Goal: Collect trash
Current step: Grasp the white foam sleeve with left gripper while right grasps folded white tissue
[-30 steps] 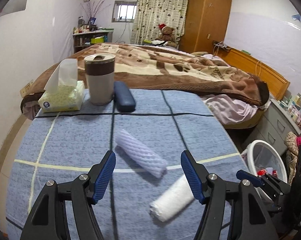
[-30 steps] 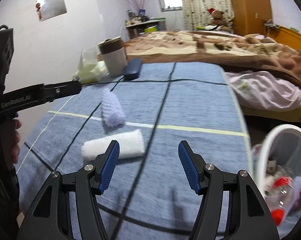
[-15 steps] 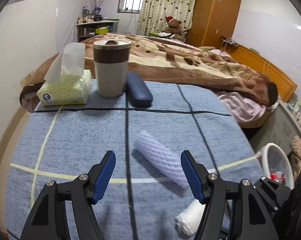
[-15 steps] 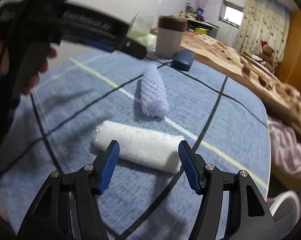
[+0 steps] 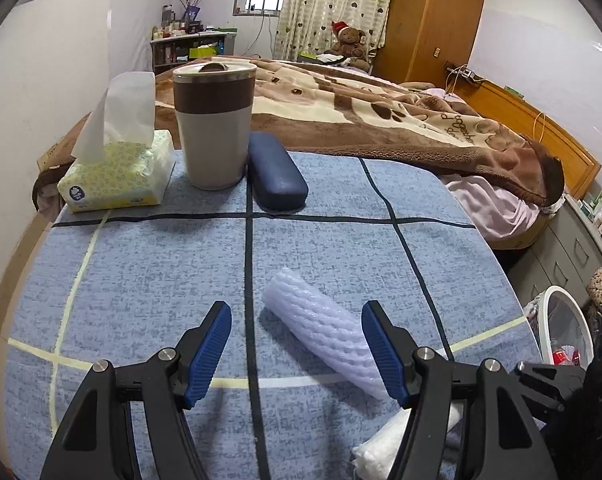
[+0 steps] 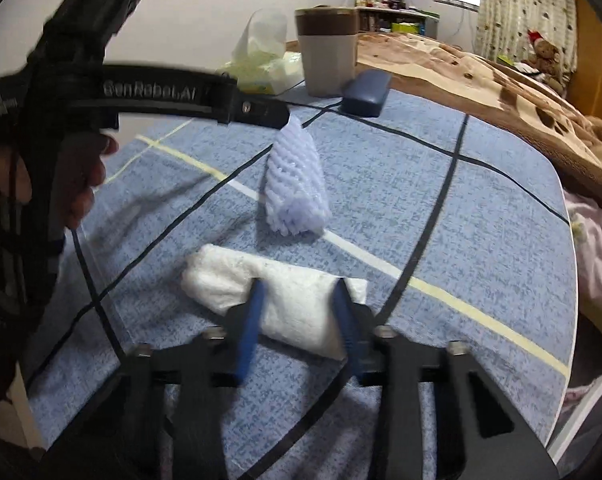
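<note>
On the blue-clothed counter (image 5: 141,280), my left gripper (image 6: 205,100), lettered "GenRoboLAI", spreads its fingers around the foam net sleeve (image 5: 325,340) mid-counter; my right gripper (image 6: 297,328) has just closed, pinching the white wad (image 6: 293,300) near the front edge.

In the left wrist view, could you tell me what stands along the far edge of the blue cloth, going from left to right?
Tissue box → lidded cup → dark blue glasses case.
</note>
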`<state>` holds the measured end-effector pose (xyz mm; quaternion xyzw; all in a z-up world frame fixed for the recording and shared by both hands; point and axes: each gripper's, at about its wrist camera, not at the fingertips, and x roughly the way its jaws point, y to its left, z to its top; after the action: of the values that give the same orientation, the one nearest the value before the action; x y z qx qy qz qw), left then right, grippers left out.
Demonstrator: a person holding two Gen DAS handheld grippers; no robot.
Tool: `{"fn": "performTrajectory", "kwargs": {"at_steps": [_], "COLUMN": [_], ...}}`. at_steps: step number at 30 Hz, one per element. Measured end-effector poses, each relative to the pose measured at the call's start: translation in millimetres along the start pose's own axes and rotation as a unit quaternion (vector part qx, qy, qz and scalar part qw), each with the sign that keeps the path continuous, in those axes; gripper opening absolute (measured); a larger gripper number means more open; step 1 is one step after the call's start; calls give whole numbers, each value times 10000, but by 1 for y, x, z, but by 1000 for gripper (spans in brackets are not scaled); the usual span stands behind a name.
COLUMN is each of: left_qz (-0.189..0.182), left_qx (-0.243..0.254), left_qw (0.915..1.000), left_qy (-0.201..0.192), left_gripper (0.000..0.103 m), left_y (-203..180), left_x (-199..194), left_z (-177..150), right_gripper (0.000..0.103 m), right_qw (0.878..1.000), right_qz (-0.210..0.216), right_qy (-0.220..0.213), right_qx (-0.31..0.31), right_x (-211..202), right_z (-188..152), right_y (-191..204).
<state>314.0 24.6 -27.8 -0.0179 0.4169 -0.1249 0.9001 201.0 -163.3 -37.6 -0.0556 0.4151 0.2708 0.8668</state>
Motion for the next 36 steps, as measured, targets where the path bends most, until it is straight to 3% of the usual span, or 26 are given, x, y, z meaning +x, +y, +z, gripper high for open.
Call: {"fn": "performTrajectory", "kwargs": {"at_steps": [2,6,14,17,21,25,27,31,34,36], "left_qz": [-10,-34,-11,-6,-143,-27,-171,-362,-176,-58], "left_qx": [-9,0,-102,-98,-264,-224,-294,-409,-215,-147], "left_qw": [10000,10000,9997,9991,9981,9980,9966,9956,9972,9976], "left_qy": [55,80,203,403,537,587,744,755,694,668], "left_gripper": [67,67,67,67,67,66,50,39,34,32], "left_y": [-2,-8,-8,-10,-9,-13,-12,-5,-3,2], "left_x": [4,8,23,34,44,52,58,54,45,40], "left_z": [0,0,2,-1,-2,-2,-4,-7,-9,-10], "right_gripper": [7,2,0,0,0,1,2,9,12,21], "right_qw": [9999,9996,9855,9869,9878,9886,9893,9912,9932,9948], "right_qz": [9,-134,-1144,-815,-792,-733,-729,-603,-503,-369], "right_qy": [-28,-149,-384,-514,-540,-518,-499,-483,-520,-567], "right_qx": [110,213,1194,1294,1224,1209,1163,1079,912,758], "right_x": [-1,-3,-11,-16,-12,-12,-10,-11,-12,-14], "right_z": [-2,-3,2,3,6,5,5,5,6,7], "right_y": [0,-3,-56,-59,-57,-51,-47,-42,-34,-29]}}
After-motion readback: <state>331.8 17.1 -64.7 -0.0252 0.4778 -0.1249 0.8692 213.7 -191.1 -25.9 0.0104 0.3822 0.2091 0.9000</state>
